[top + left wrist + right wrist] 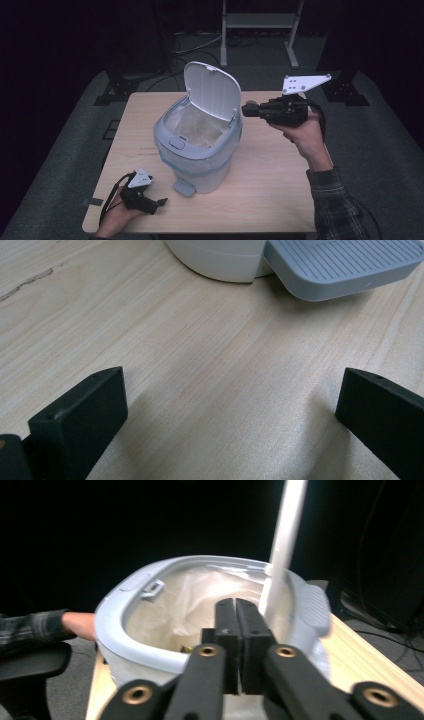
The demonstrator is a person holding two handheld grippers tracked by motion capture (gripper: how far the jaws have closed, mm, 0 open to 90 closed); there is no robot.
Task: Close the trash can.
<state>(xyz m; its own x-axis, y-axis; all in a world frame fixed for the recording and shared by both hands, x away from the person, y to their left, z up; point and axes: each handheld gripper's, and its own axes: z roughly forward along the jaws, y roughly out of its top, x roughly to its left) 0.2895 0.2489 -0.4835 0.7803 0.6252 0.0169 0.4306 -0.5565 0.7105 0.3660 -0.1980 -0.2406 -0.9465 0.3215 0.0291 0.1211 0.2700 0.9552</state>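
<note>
A pale blue-grey pedal bin stands mid-table with its white lid raised and a clear liner bag inside. Its grey pedal points toward the near edge. My right gripper hangs in the air just right of the bin's rim, aimed at it. In the right gripper view the right gripper is shut with nothing between its pads, in front of the bin's rim and the edge-on lid. My left gripper rests low at the table's near left corner. Seen in its own view, the left gripper is open over bare wood, short of the pedal.
The wooden table has free surface right of and in front of the bin. A metal stand and cables sit on the dark floor behind. A plaid sleeve shows beyond the bin in the right gripper view.
</note>
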